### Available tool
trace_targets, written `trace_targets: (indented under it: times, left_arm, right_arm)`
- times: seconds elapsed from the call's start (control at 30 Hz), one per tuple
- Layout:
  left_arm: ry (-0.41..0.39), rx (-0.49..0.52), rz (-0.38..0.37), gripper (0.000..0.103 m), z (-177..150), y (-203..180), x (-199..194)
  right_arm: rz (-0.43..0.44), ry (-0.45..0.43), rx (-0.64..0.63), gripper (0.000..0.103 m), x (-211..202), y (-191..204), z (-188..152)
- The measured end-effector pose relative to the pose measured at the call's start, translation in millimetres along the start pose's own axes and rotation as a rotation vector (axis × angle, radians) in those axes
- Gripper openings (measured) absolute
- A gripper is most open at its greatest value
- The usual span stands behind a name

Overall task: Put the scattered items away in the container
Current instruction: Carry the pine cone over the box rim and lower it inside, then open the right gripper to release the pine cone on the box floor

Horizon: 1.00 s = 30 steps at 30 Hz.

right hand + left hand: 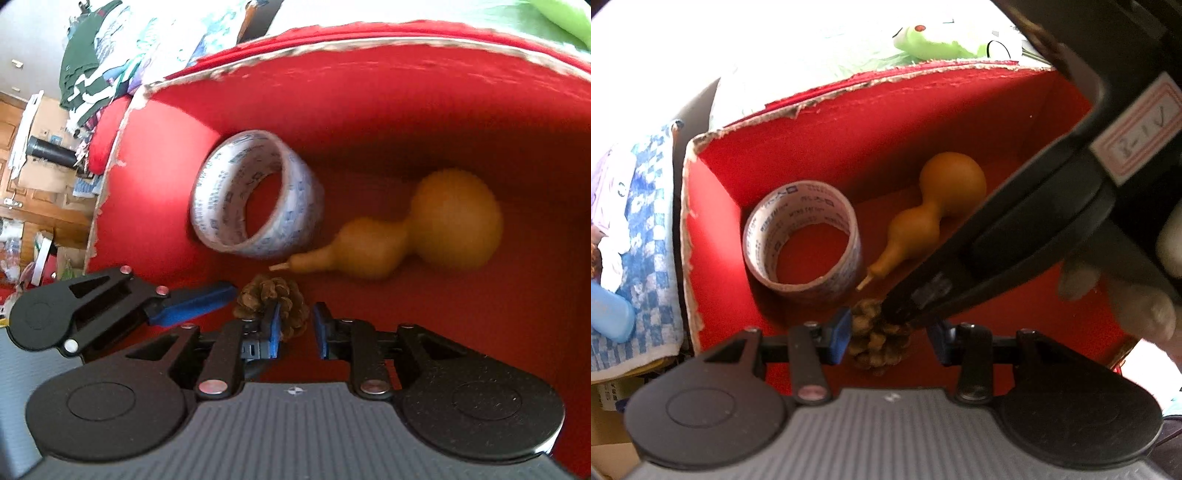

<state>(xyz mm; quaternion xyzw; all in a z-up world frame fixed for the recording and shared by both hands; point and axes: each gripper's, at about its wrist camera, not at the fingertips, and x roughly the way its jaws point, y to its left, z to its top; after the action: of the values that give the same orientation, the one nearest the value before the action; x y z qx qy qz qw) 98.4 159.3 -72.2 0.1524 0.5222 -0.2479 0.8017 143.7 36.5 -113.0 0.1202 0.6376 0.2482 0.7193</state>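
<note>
**A:** Left wrist view, we're looking down into the red box (886, 122). The tape roll (801, 240) stands on its edge at centre left, and the tan gourd (934, 206) lies just right of it with its stem pointing to the lower left.

**B:** And the pine cone (879, 343)?

**A:** It's on the box floor at lower centre, between the blue pads of the left tool (890, 338). The left-hand pad sits against it, but there's a clear gap on the right-hand side. So the jaws are fairly narrow and not clamping.

**B:** Over to the right wrist view. The right tool (297, 332) is at lower centre, jaws narrowly apart, with bare red floor showing in the gap. The cone sits just beyond its left-hand pad, nothing squeezing it.

**A:** From the left wrist you can see that tool slanting in from the upper right, its tip right at the cone.

**B:** Outside the box there's a green frog plush (931, 40) at the top and a blue checked cloth (653, 221) on the left.
</note>
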Motion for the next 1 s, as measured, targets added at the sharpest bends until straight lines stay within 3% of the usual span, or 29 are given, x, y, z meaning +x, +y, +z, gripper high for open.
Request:
trace_targets:
  times: [0.13, 0.3, 0.5, 0.7, 1.0]
  left_arm:
    - [-0.001, -0.001, 0.006, 0.043, -0.1, -0.6, -0.9]
    - [0.001, -0.016, -0.003, 0.043, 0.1, 0.6, -1.7]
    - [-0.014, -0.039, 0.019, 0.047, 0.3, -0.6, -3.7]
    - [-0.029, -0.049, 0.052, 0.047, -0.7, -4.3, -5.6]
    - [-0.040, -0.062, 0.104, 0.048, -1.2, -9.0, -3.7]
  right_arm:
    - [0.021, 0.019, -0.062, 0.028, 3.2, 8.5, -1.2]
    - [0.049, 0.017, -0.025, 0.029, 0.3, -0.7, -1.7]
    - [0.075, -0.078, -0.043, 0.028, -16.4, -5.2, -9.5]
    - [-0.001, -0.197, -0.126, 0.028, -24.9, 8.7, -14.4]
    - [-0.047, -0.240, -0.131, 0.028, -13.2, 23.0, -4.1]
